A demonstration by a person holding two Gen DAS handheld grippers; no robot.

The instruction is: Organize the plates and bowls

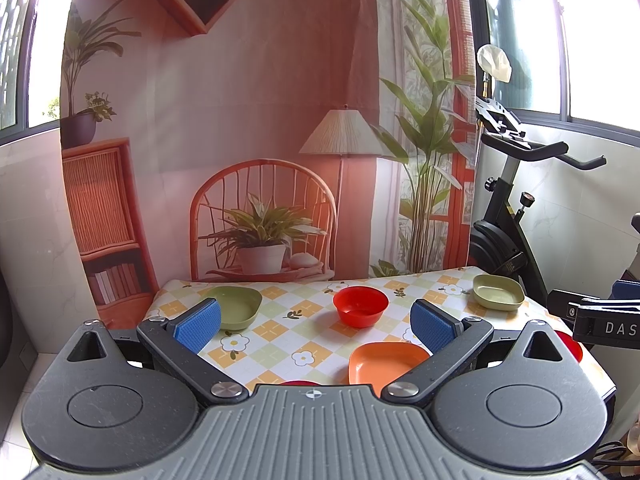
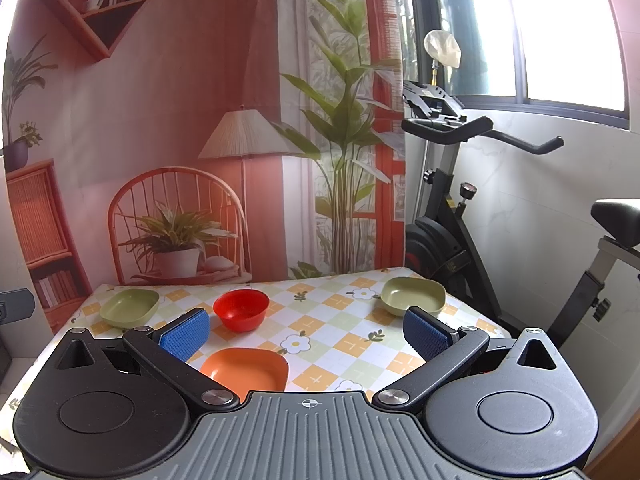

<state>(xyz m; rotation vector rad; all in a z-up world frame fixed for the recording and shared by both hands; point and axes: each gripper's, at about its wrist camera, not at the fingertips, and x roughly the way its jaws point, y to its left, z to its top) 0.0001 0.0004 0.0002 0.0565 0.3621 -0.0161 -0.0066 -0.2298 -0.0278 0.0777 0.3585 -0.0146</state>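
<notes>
A red bowl [image 1: 361,305] [image 2: 241,309] stands mid-table. An orange square plate [image 1: 385,362] [image 2: 248,369] lies nearer me. One green square dish [image 1: 235,306] [image 2: 129,306] sits at the far left, another green dish [image 1: 498,291] [image 2: 413,295] at the far right. My left gripper [image 1: 316,326] is open and empty, hovering above the near edge. My right gripper [image 2: 306,334] is also open and empty, and its body [image 1: 600,320] shows at the right of the left wrist view. Red pieces [image 1: 570,344] [image 1: 298,383] peek out behind the left gripper, mostly hidden.
The table [image 2: 340,344] wears a checked flower cloth and stands against a printed backdrop [image 1: 260,120]. An exercise bike [image 2: 460,208] stands close to the table's right side. A tiled wall and windows lie beyond it.
</notes>
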